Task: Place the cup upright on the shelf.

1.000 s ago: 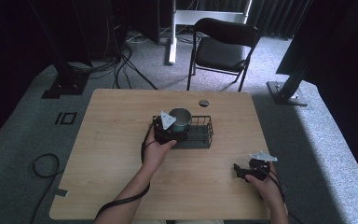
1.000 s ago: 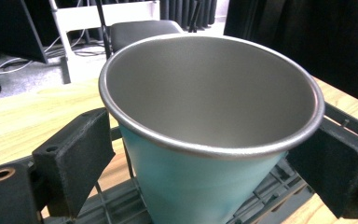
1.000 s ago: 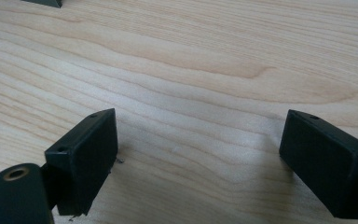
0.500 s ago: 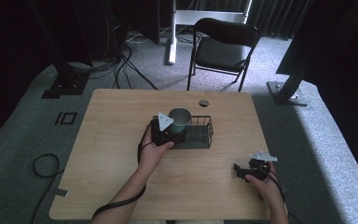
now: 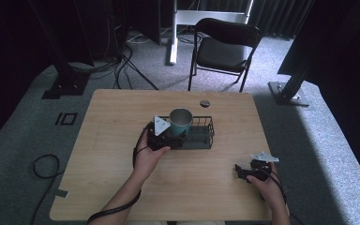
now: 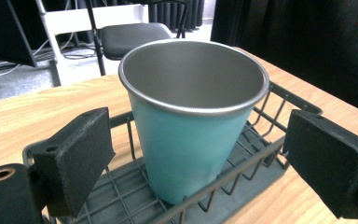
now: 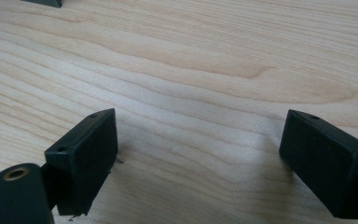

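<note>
The teal cup [image 6: 193, 126] stands upright in the left end of the wire basket [image 5: 202, 136] at mid-table. The left gripper [image 6: 200, 154] faces it from the near side with jaws spread and clear of the cup wall. To grip well, it should move forward over the basket rim, centre the cup, then close squarely below the lip. The right gripper [image 5: 242, 171] rests near the table's near right edge, jaws spread over bare wood.

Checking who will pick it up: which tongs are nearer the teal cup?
Left. The left tongs sit open right at the teal cup in the wire basket, not gripping it; the right tongs rest open on the table, well away.
</note>
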The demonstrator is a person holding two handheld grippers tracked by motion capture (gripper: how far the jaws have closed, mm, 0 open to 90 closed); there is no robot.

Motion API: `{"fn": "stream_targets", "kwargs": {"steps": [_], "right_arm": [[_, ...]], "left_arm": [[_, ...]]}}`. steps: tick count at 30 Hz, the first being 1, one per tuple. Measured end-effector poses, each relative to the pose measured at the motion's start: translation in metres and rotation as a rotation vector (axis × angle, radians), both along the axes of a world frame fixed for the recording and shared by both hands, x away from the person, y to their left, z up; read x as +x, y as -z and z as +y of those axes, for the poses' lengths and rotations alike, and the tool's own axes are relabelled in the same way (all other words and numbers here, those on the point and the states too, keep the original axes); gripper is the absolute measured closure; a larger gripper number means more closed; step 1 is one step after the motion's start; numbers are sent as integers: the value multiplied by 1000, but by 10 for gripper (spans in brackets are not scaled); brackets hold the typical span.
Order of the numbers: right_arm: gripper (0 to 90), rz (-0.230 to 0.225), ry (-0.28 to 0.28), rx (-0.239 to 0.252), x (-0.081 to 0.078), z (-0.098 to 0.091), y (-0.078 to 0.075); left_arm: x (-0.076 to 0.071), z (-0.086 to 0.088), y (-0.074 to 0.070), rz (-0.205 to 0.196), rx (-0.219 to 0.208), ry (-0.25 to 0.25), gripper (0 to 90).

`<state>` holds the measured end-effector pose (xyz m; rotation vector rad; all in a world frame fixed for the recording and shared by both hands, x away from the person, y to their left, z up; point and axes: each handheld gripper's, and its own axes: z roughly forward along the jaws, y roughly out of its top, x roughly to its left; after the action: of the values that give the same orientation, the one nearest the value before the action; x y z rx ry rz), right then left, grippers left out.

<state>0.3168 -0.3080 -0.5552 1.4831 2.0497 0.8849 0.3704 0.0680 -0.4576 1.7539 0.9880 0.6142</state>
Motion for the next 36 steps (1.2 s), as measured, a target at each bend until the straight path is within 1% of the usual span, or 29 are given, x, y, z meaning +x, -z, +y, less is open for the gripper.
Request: {"fn": "stream_targets", "kwargs": {"steps": [4, 8, 10, 15, 16, 27, 31, 32, 36], "right_arm": [[109, 0, 0, 1, 0, 0, 0], [110, -1, -1, 0, 0, 0, 0], [109, 1, 0, 1, 0, 0, 0], [109, -1, 0, 0, 0, 0, 0], [109, 1, 1, 1, 0, 0, 0], [109, 1, 0, 0, 0, 0, 0], [109, 1, 0, 0, 0, 0, 0], [109, 1, 0, 0, 0, 0, 0], [109, 1, 0, 1, 0, 0, 0]], "left_arm": [[-5, 6, 0, -4, -10, -1, 89], [-9, 13, 0, -4, -6, -2, 89], [-11, 17, 0, -3, -11, -5, 90], [-15, 29, -1, -6, -4, -18, 89], [-16, 32, -1, -5, 3, -19, 89], [-24, 54, -1, -5, 3, -42, 90], [-27, 64, 1, 1, 1, -60, 90], [-27, 67, 3, 2, 6, -64, 89], [-31, 77, 8, 14, 4, -77, 89]]}}
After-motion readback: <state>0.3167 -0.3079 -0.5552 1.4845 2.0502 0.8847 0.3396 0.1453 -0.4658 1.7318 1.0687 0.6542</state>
